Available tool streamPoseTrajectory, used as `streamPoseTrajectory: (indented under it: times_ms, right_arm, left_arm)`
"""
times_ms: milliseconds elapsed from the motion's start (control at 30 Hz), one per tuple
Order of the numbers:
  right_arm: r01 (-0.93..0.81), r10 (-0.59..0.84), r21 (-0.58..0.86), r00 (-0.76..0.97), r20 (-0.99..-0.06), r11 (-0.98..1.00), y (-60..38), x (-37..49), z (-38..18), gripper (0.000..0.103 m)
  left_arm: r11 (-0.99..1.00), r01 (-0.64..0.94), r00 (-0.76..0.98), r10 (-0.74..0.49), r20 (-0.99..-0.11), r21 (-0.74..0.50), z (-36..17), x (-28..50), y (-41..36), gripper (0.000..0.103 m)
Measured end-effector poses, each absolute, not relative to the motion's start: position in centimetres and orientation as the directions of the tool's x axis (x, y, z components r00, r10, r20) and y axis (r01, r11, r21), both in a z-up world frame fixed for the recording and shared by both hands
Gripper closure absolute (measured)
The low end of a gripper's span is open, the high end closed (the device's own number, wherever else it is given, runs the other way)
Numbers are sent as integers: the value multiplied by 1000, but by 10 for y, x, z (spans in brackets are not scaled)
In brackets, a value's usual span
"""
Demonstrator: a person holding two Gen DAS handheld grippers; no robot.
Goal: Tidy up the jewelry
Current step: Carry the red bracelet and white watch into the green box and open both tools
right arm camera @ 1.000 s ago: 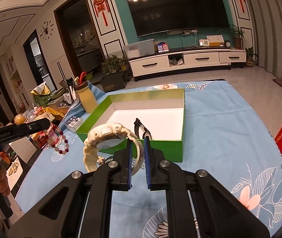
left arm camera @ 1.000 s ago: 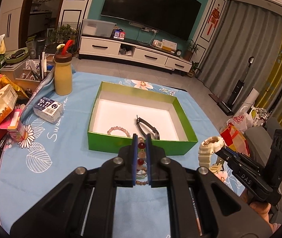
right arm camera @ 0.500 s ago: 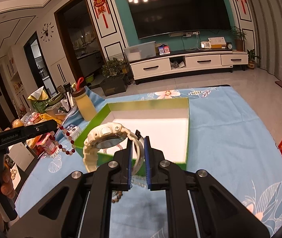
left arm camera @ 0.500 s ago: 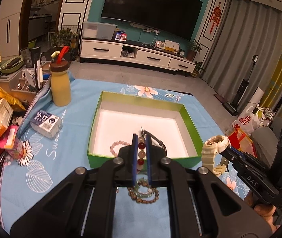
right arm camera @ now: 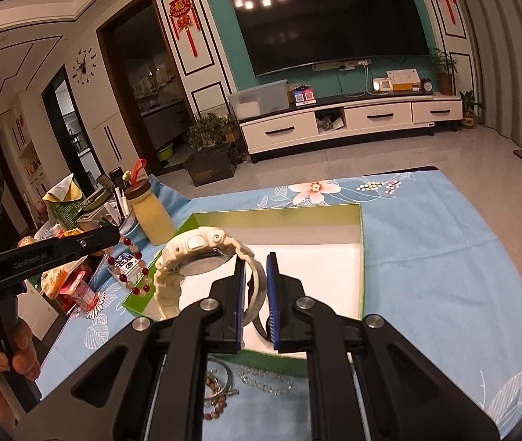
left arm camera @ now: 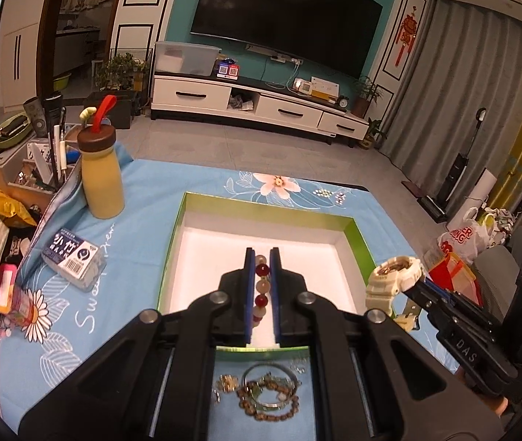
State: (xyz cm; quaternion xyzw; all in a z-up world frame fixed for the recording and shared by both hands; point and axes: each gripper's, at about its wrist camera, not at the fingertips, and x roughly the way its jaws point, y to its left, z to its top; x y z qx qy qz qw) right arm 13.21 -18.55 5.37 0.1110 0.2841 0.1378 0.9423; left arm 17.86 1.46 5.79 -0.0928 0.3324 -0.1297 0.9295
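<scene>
Left tool (left arm camera: 262,286) pinches bead bracelet (left arm camera: 261,294); right tool (right arm camera: 255,294) clamps watch (right arm camera: 202,253) strap. Both over box (left arm camera: 362,239), ahead of loose pile (left arm camera: 268,393). Risk: beads slip, watch swings past rim.

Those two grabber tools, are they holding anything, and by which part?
Left gripper pinches a red-and-pale bead bracelet across its strand. Right gripper clamps a cream watch by its strap, the case sticking out left.
</scene>
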Motion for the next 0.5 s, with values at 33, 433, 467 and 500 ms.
streamPoseTrajectory:
  times_ms: [33,433,467,500]
  right_arm:
    - [-196,325,291,798,-507,936,-185,134,53,92]
    - [-154,277,251,758,-590,956,-172,187,32,90]
    - [-147,273,252,749,-603,957,-170,192,29,90]
    - [-143,273,253,740,-615,957,-169,196,27,89]
  left_arm:
    - [950,177,742,-300,-599,-257,57,183,14,96]
    - [966,91,700,-236,-674,-243,26,232,10,96]
    - [967,88,698,-230,-678,-237,25,234,9,96]
    - [970,82,697,-221,-682,-230,22,237,8,96]
